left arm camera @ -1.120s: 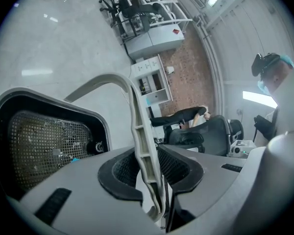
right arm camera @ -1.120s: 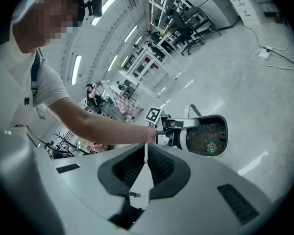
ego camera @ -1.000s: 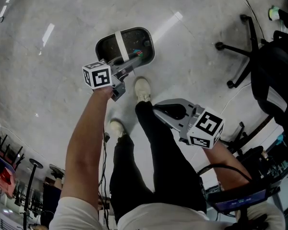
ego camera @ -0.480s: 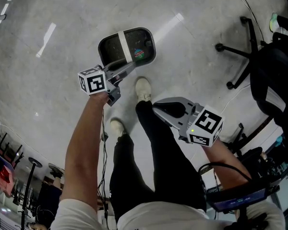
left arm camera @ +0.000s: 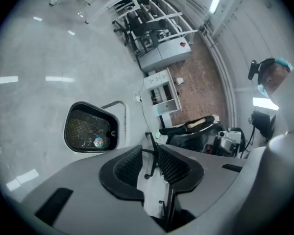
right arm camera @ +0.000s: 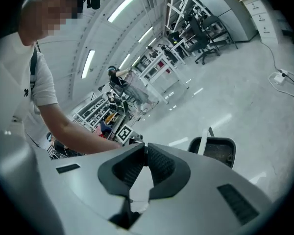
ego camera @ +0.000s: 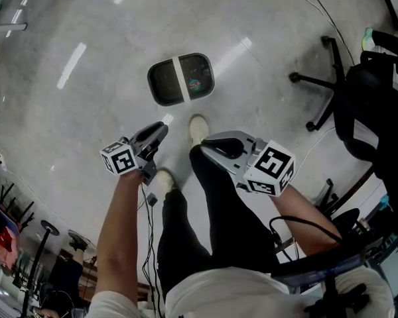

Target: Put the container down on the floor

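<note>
The container (ego camera: 182, 79) is a dark mesh basket with a white handle band across it, and it stands on the grey floor ahead of the person's feet. It also shows in the left gripper view, as the container (left arm camera: 90, 127), and at the right of the right gripper view, as the container (right arm camera: 216, 150). My left gripper (ego camera: 160, 130) hangs short of it, apart from its rim. Its jaws are closing, with a gap and nothing between them (left arm camera: 149, 151). My right gripper (ego camera: 207, 146) sits over the person's leg with its tips together and empty (right arm camera: 145, 150).
The person's white shoes (ego camera: 198, 126) stand just behind the container. An office chair base (ego camera: 325, 78) and a black chair (ego camera: 378, 105) are at the right, with a cable running across the floor. Shelving and a white cabinet (left arm camera: 159, 89) stand beyond the container.
The left gripper has let go of the container's rim and pulled back toward the person. The container stays on the floor. The right gripper has barely moved.
</note>
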The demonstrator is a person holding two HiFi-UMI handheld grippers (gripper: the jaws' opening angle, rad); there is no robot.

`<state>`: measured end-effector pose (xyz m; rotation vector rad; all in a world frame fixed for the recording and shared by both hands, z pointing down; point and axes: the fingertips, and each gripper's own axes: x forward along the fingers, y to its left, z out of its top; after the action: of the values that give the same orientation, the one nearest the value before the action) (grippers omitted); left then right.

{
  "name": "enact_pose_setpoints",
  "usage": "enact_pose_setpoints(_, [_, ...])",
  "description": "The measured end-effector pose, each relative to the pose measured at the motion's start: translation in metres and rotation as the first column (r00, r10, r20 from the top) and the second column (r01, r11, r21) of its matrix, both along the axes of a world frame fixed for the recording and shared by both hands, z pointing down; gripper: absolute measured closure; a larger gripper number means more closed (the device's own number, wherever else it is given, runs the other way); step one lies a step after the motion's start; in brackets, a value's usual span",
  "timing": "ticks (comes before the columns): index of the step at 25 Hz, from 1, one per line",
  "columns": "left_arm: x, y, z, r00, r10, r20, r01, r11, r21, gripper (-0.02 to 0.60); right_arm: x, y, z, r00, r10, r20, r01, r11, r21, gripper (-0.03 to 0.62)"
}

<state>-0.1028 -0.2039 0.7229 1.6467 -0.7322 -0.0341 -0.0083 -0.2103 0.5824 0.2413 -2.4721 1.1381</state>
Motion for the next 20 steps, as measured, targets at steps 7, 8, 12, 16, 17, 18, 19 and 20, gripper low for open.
enact_pose_setpoints(7, [0.030, 0.053, -0.133, 0.993, 0.111, 0.048, -0.116, 0.988, 0.100, 0.572, -0.003, 0.014, -0.068, 1.000, -0.019, 0.002, 0.018, 0.996, 0.089, 0.566])
enact_pose_setpoints(8, [0.034, 0.063, -0.150, 0.989, 0.136, 0.061, -0.142, 0.984, 0.110, 0.572, -0.002, 0.020, -0.078, 1.000, -0.011, 0.005, 0.010, 0.995, 0.095, 0.566])
enact_pose_setpoints(12, [0.045, 0.100, -0.224, 0.977, 0.196, 0.085, -0.209, 0.959, 0.191, 0.572, -0.002, 0.053, -0.120, 1.000, 0.022, 0.016, -0.024, 0.992, 0.121, 0.566])
enact_pose_setpoints(16, [0.050, 0.139, -0.303, 0.968, 0.219, 0.123, -0.247, 0.920, 0.304, 0.572, -0.003, 0.096, -0.166, 0.999, 0.034, 0.028, -0.038, 0.987, 0.158, 0.566])
enact_pose_setpoints(17, [0.052, 0.151, -0.323, 0.967, 0.218, 0.129, -0.249, 0.911, 0.328, 0.572, -0.002, 0.108, -0.178, 0.999, 0.033, 0.026, -0.037, 0.985, 0.169, 0.568])
enact_pose_setpoints(18, [0.054, 0.162, -0.341, 0.967, 0.217, 0.134, -0.251, 0.902, 0.351, 0.572, -0.001, 0.120, -0.189, 0.999, 0.032, 0.024, -0.036, 0.983, 0.181, 0.568])
enact_pose_setpoints(19, [0.054, 0.173, -0.358, 0.966, 0.216, 0.143, -0.255, 0.893, 0.371, 0.572, -0.001, 0.130, -0.201, 0.999, 0.034, 0.025, -0.038, 0.980, 0.193, 0.568])
enact_pose_setpoints(20, [0.054, 0.183, -0.372, 0.964, 0.215, 0.155, -0.259, 0.885, 0.387, 0.572, -0.002, 0.140, -0.213, 0.999, 0.037, 0.030, -0.043, 0.978, 0.205, 0.568])
